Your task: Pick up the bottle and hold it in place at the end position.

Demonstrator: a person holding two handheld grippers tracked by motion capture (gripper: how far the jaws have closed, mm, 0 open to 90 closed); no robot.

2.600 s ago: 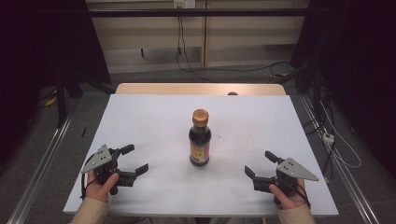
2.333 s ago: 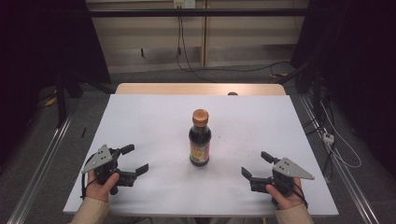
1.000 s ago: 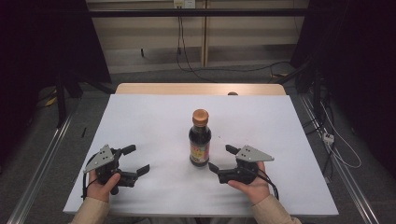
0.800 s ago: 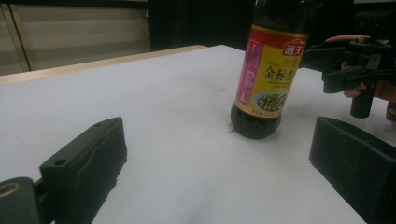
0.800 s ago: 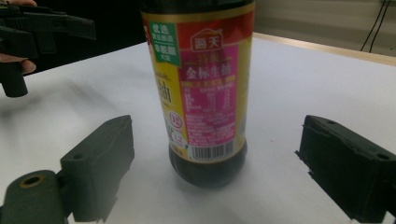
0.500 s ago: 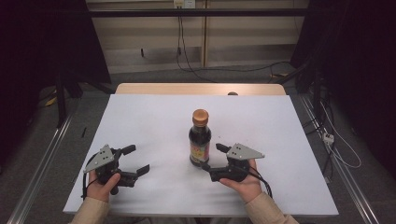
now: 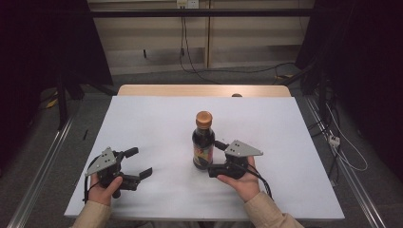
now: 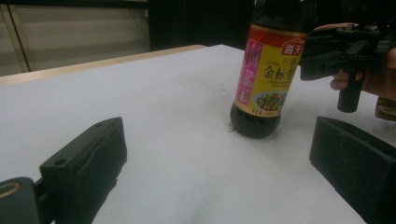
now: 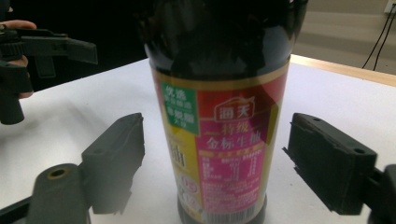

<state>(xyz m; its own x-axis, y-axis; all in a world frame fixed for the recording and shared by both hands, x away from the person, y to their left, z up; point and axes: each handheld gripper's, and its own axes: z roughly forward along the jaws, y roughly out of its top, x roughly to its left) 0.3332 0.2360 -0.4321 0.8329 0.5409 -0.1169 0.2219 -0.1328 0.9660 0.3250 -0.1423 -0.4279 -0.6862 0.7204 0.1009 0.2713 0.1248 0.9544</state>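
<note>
From my remote seat I see a white surface (image 7: 157, 118) with a bare wooden strip (image 7: 161, 90) running along its far edge. A small dark round object (image 7: 236, 95) sits on that strip, too small for me to identify. Beyond it stands a pale panelled wall (image 7: 152, 42), with a socket plate (image 7: 187, 4) near the top and black cables (image 7: 182, 45) hanging from it to the grey floor (image 7: 95, 104). A metal rail (image 7: 45, 164) runs along the floor at the left. At the right, a white power strip (image 7: 335, 140) lies on the floor among more cables. Dark curtains (image 7: 375, 71) close both sides.
</note>
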